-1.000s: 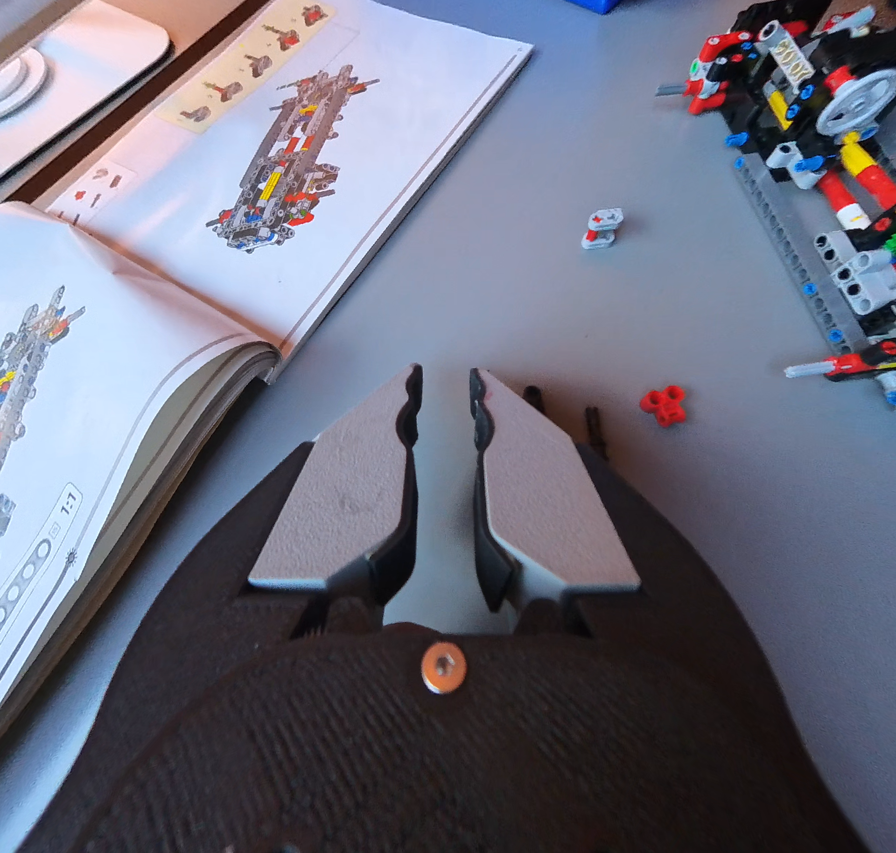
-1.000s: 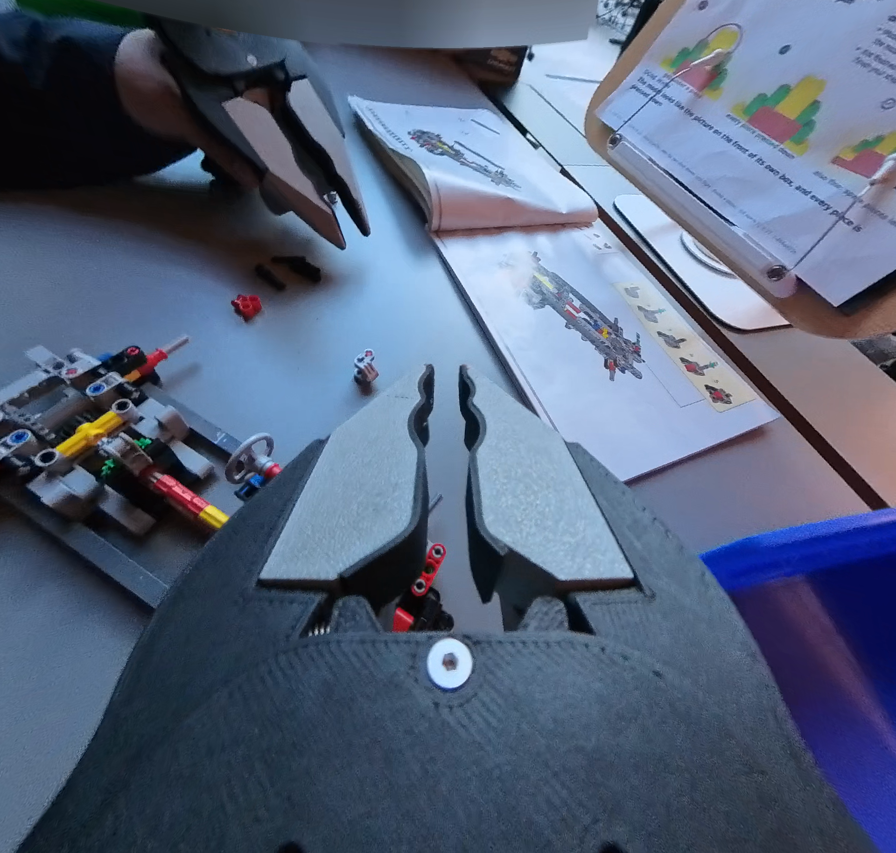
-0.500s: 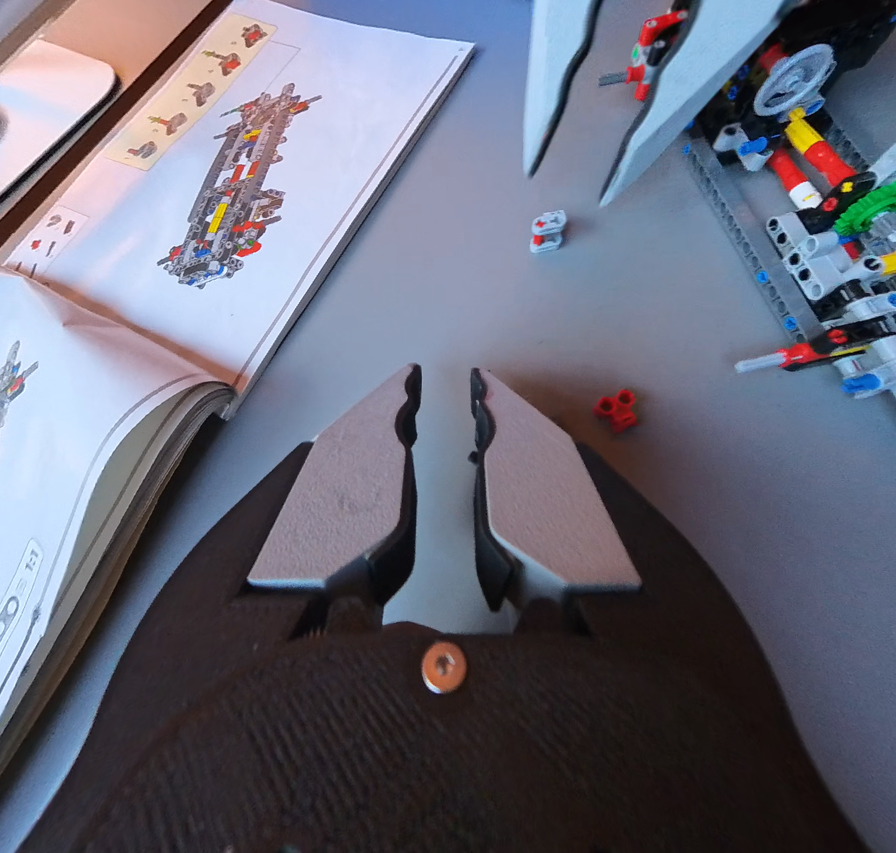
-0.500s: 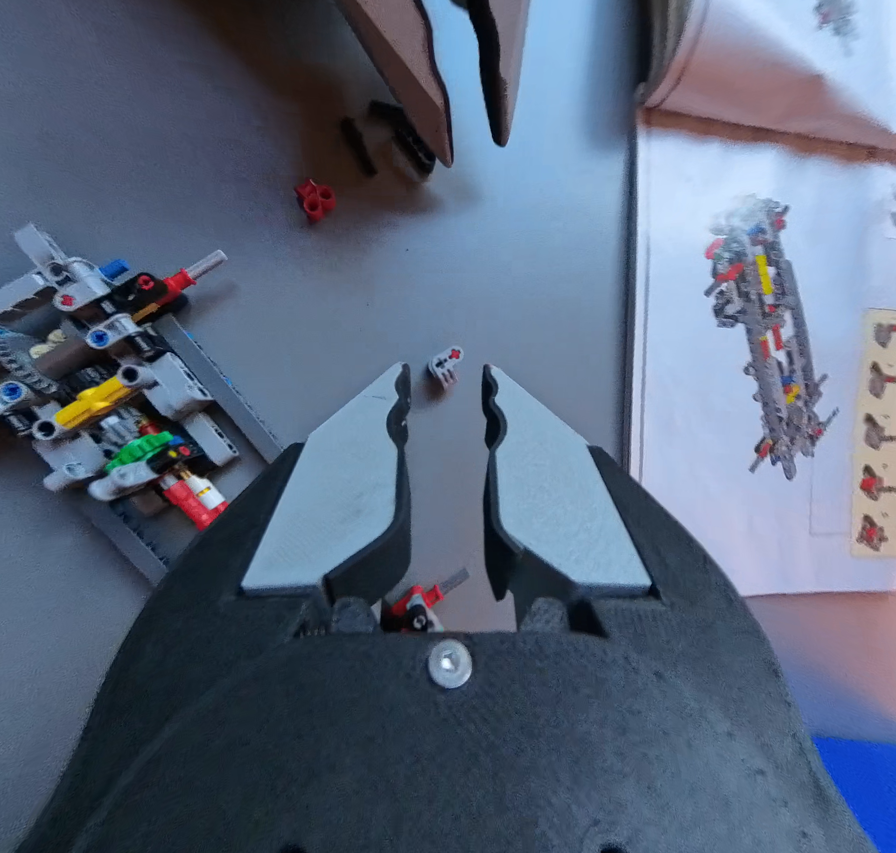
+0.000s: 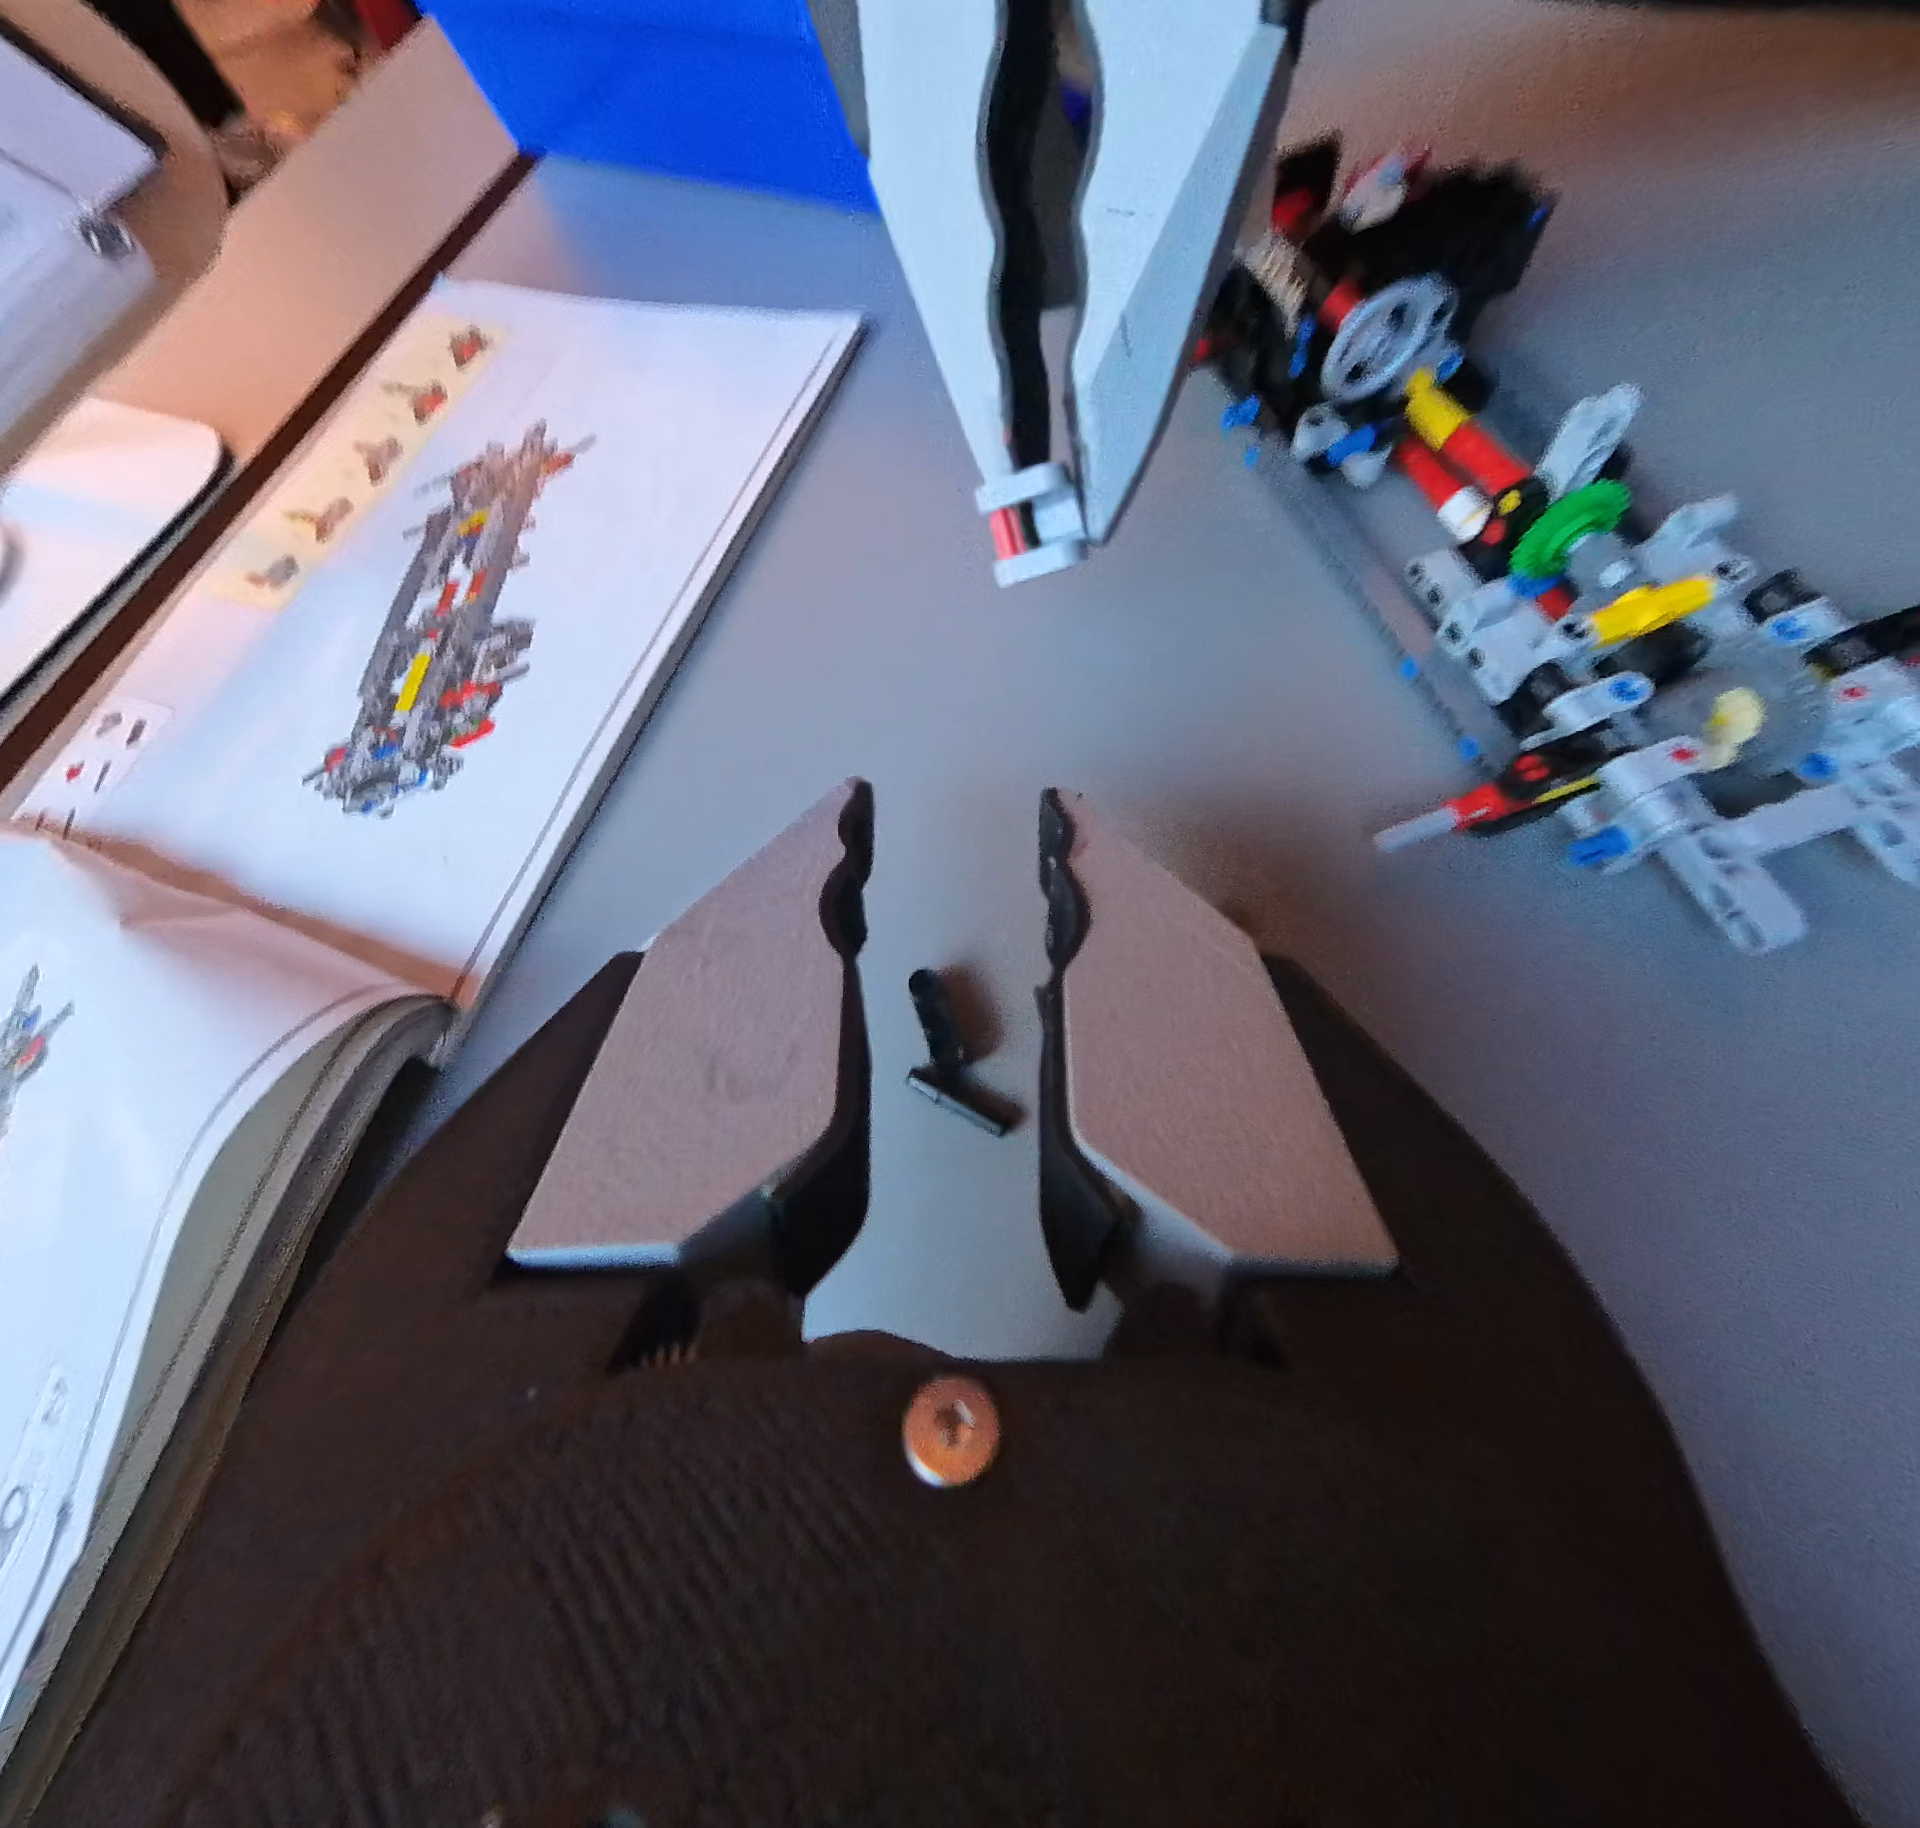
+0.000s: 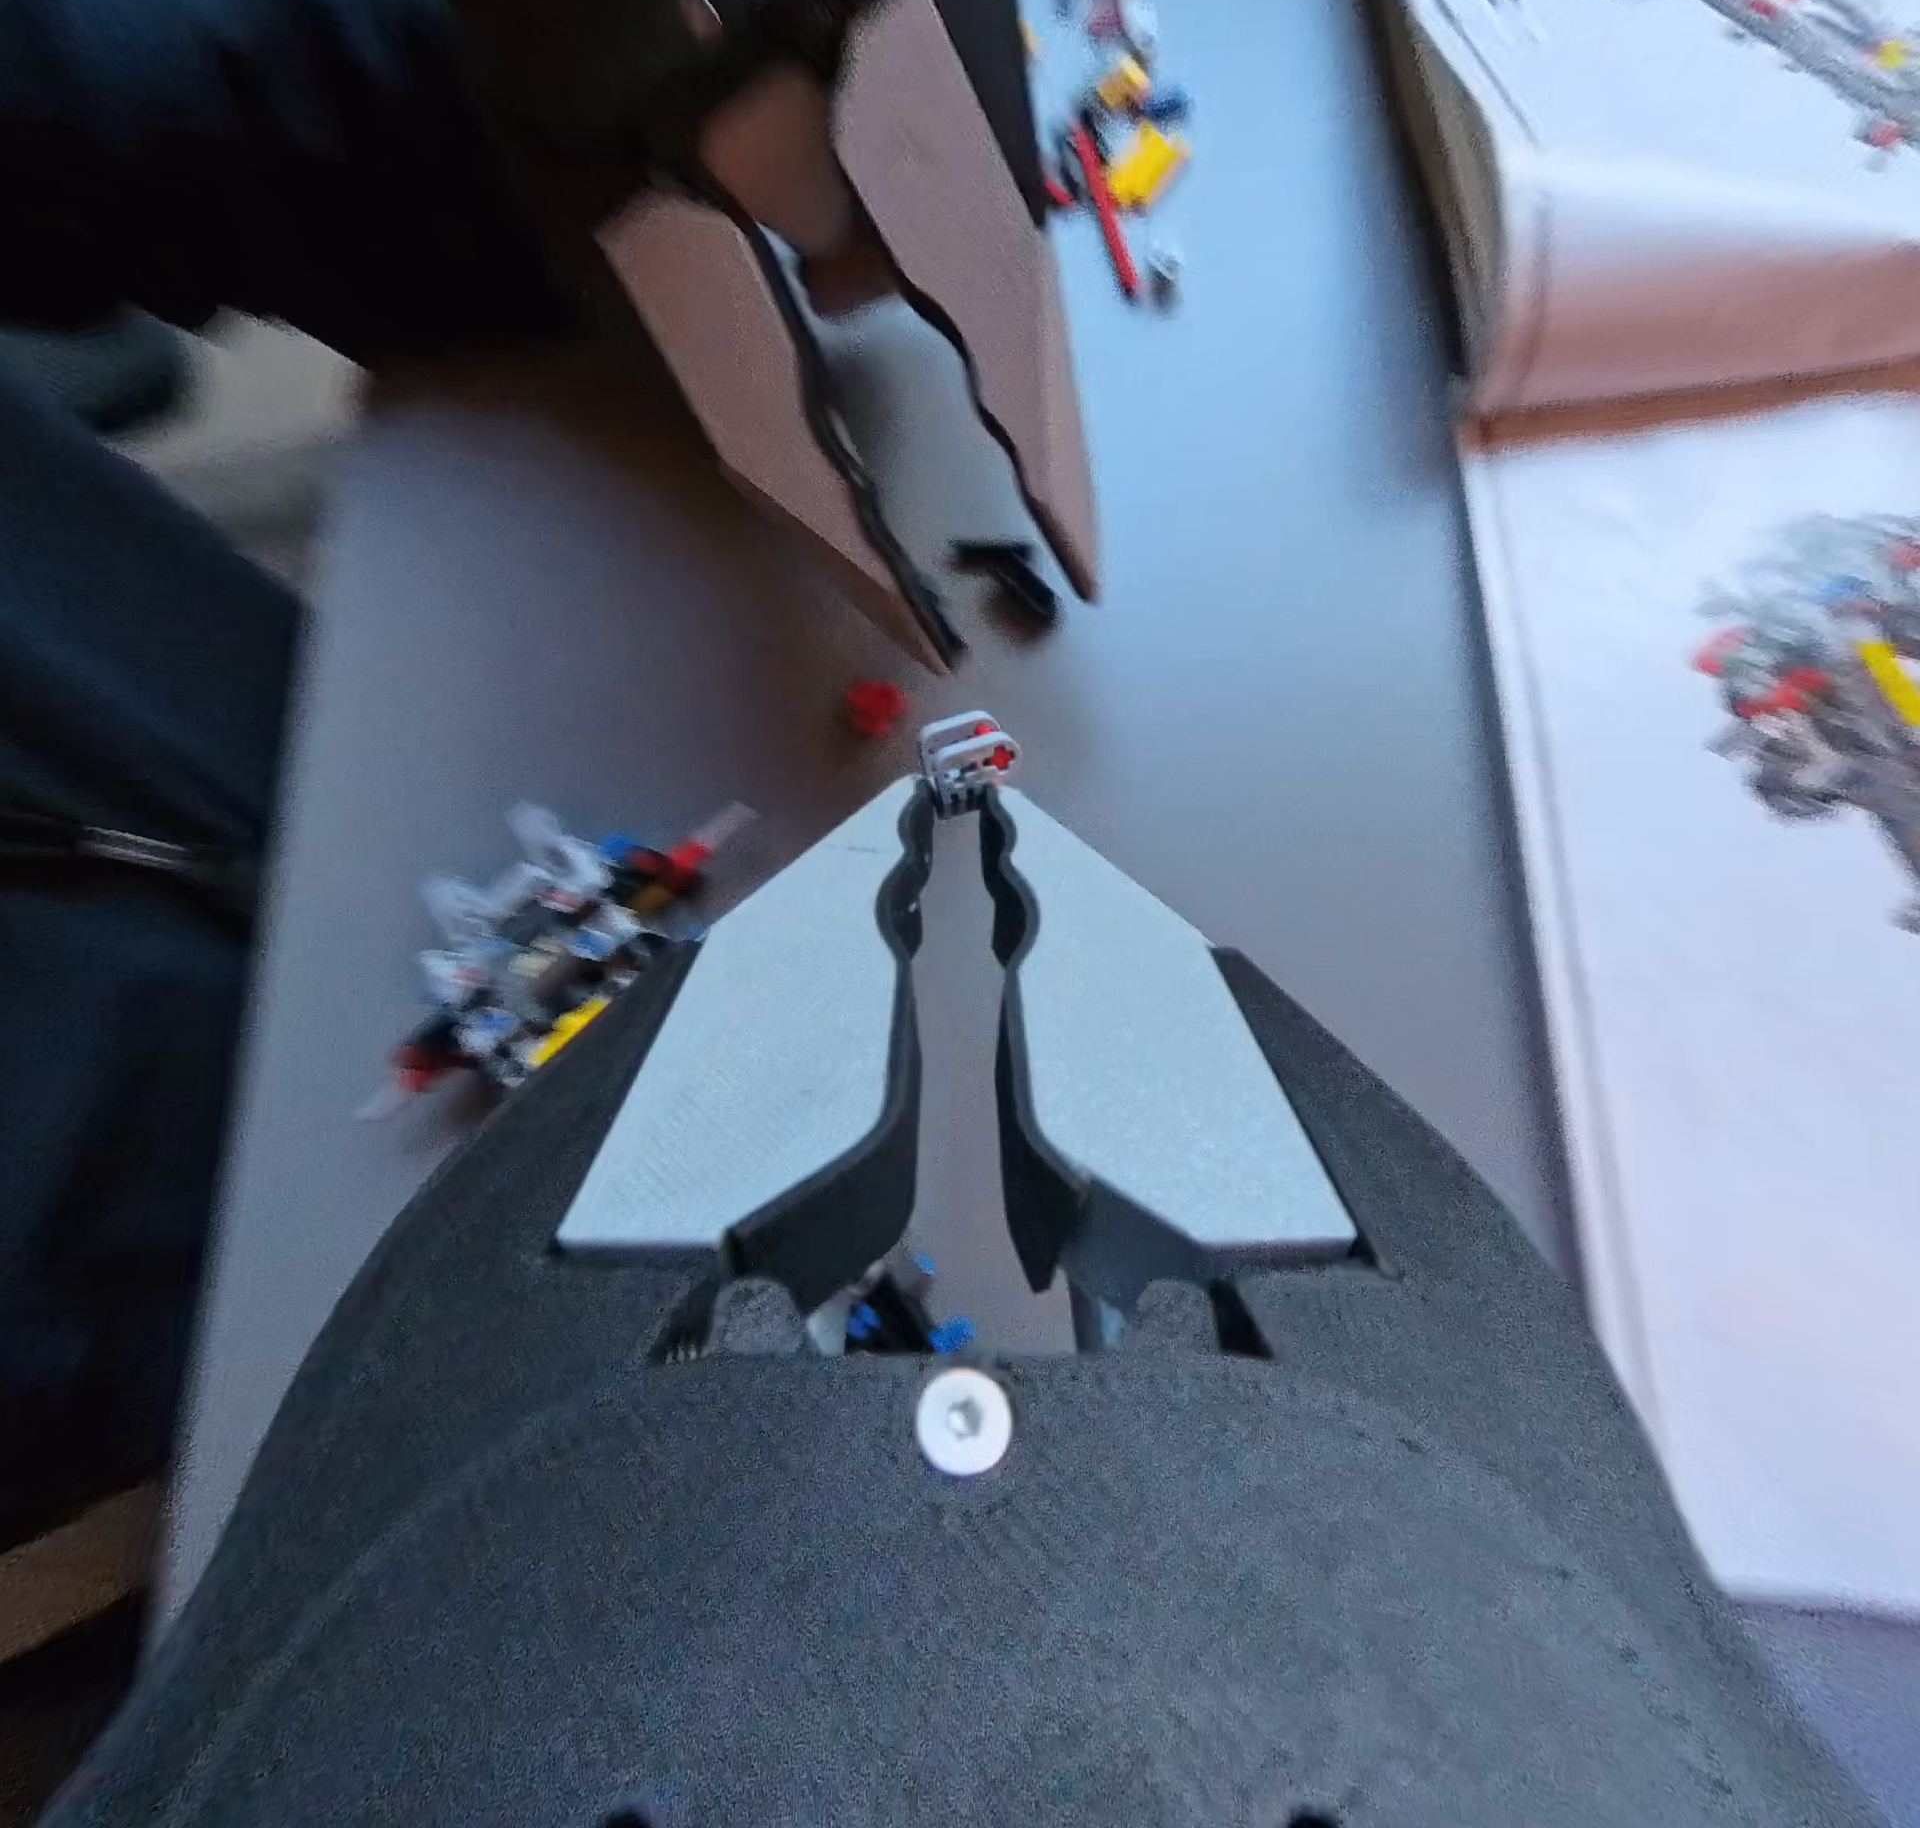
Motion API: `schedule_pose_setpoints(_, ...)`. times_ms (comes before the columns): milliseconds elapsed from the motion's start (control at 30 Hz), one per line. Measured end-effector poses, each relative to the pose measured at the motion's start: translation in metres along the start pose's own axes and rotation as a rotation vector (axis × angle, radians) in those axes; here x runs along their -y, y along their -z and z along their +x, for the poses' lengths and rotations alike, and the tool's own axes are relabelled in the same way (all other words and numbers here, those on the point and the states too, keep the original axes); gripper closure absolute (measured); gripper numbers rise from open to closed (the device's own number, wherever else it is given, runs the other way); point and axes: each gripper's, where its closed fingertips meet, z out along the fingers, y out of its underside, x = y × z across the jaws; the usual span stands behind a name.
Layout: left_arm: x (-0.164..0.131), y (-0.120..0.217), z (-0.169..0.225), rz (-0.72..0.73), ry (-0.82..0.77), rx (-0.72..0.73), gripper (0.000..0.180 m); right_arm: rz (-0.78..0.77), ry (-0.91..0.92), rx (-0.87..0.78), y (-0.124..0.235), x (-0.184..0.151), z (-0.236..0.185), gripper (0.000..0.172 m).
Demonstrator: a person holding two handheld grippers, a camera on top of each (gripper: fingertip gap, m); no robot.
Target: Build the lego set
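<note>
My right gripper is shut on a small grey piece with a red cross axle, pinched at the very fingertips. The left wrist view shows that gripper pointing down with the same piece in its tips. My left gripper is open and low over the grey table. Two short black pins lie on the table between its fingers, untouched. In the right wrist view the left gripper stands over those pins, beside a small red connector.
A partly built model of grey, red, yellow and black parts lies at the right; it also shows in the right wrist view. An open instruction book lies at the left. A blue bin stands at the back. Loose parts lie beyond. Spacing between my two grippers at the tips: around 5 centimetres. The small red connector sits 5 centimetres or so from the ends of my left fingers.
My right gripper opened, came down over the grey and red piece and shut on it. My left gripper opened wider and moved so the black pins lie between its fingers.
</note>
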Motion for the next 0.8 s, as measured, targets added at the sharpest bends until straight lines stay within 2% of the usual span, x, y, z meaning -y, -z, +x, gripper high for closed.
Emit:
schedule_pose_setpoints(167, 0.048, 0.025, 0.022, 0.297, 0.019, -0.156, 0.144, 0.248, -0.174, 0.407, 0.02, 0.046, -0.04, 0.166)
schedule_pose_setpoints(333, 0.079, 0.053, 0.035, 0.525, 0.012, -0.243, 0.143, 0.352, -0.31, 0.724, 0.031, 0.071, -0.062, 0.167)
schedule_pose_setpoints(433, 0.09, 0.069, 0.04, 0.616, 0.057, -0.323, 0.152, 0.356, -0.333, 0.818, 0.029, 0.075, -0.071, 0.167)
schedule_pose_setpoints(567, 0.091, 0.076, 0.041, 0.644, 0.118, -0.391, 0.164, 0.37, -0.337, 0.888, 0.029, 0.079, -0.079, 0.167)
schedule_pose_setpoints(800, 0.1, 0.085, 0.043, 0.719, 0.276, -0.536, 0.155, 0.412, -0.345, 0.948, 0.034, 0.084, -0.081, 0.167)
